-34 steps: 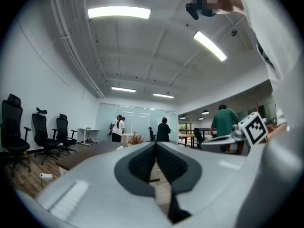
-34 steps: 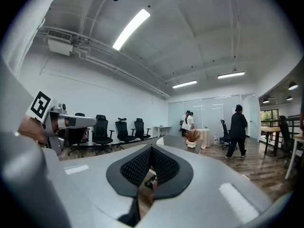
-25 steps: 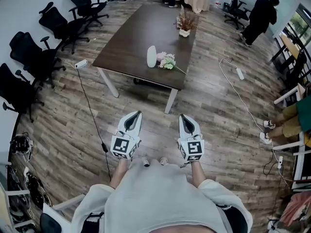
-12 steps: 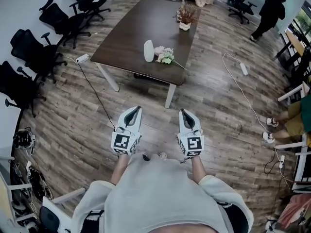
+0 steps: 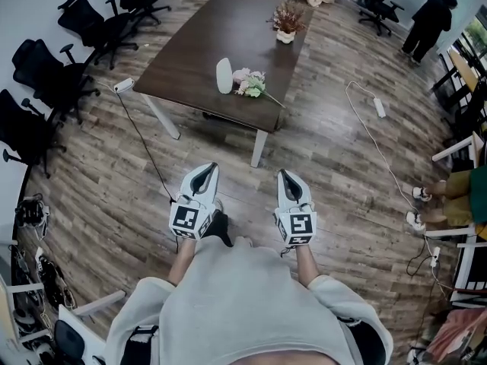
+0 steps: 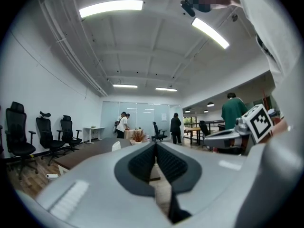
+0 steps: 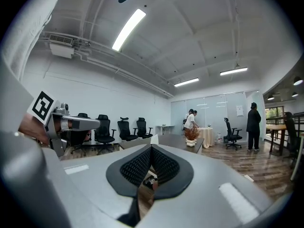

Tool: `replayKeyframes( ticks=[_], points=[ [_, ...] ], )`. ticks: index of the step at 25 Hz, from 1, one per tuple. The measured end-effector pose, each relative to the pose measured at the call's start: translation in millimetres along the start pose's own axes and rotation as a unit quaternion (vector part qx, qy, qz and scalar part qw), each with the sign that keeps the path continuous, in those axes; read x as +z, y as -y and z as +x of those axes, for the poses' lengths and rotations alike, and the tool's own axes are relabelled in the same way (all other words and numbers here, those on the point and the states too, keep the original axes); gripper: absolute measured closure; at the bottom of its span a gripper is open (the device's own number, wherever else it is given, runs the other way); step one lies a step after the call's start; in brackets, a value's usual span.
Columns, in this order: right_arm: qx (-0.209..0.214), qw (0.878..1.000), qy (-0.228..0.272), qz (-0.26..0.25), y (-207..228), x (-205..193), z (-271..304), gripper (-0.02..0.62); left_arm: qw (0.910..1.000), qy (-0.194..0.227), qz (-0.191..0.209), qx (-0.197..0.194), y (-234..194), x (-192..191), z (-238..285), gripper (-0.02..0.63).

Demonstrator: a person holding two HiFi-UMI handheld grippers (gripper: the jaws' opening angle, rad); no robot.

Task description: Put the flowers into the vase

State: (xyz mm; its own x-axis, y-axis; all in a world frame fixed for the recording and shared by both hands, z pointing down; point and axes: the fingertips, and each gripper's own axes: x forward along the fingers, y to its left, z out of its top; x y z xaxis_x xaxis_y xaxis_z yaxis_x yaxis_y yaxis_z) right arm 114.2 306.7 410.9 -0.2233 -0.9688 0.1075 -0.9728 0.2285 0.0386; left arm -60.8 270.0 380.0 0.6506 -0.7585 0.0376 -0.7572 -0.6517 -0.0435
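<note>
Left tongs: the left tongs (image 5: 207, 171) are pointing level toward 12 o'clock, jaws pressed together at the tips with nothing between them. The left gripper view (image 6: 155, 145) is showing only floor through the gap behind the tips.
Right tongs: the right tongs (image 5: 286, 176) are pointing the same way at 3 o'clock of the left, likewise closed and empty (image 7: 151, 148). The bench edge is showing through the gap behind them, far off.
Why closed: nothing is within reach, so both are likely being carried shut and close to the body, side by side.
Bench: the bench (image 5: 221, 33) is standing at 12 o'clock of the tongs, well apart from them, with bare floor between.
Vase: the vase (image 5: 224, 75) is standing upright near the bench's near edge, probably so it can be reached from this side.
Flowers: the flowers (image 5: 249, 83) are lying flat on the bench at 3 o'clock of the vase, just beside it, one stem trailing toward 4 o'clock. None are in the vase yet.
Foot: a shoe (image 5: 216, 227) is showing between the tongs, at 5 o'clock of the left one.
Step in hand: judging by the gap, the approach to the bench is under way, and no grasp can begin from here.
Next move: it calls for reaching the near edge, opening one pair of tongs and taking the stems.
</note>
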Motion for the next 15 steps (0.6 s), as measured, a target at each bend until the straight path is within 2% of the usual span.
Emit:
replayKeyframes(
  ticks=[8, 15],
  points=[
    [-0.014, 1.000, -0.004, 0.000, 23, -6, 41, 0.597, 0.9996, -0.006, 0.004, -0.026, -14, -16, 50, 0.595],
    [-0.026, 1.000, -0.013, -0.008, 36, -5, 113, 0.597, 0.9994, 0.000, -0.010, -0.033, -67, -23, 109, 0.595]
  ],
)
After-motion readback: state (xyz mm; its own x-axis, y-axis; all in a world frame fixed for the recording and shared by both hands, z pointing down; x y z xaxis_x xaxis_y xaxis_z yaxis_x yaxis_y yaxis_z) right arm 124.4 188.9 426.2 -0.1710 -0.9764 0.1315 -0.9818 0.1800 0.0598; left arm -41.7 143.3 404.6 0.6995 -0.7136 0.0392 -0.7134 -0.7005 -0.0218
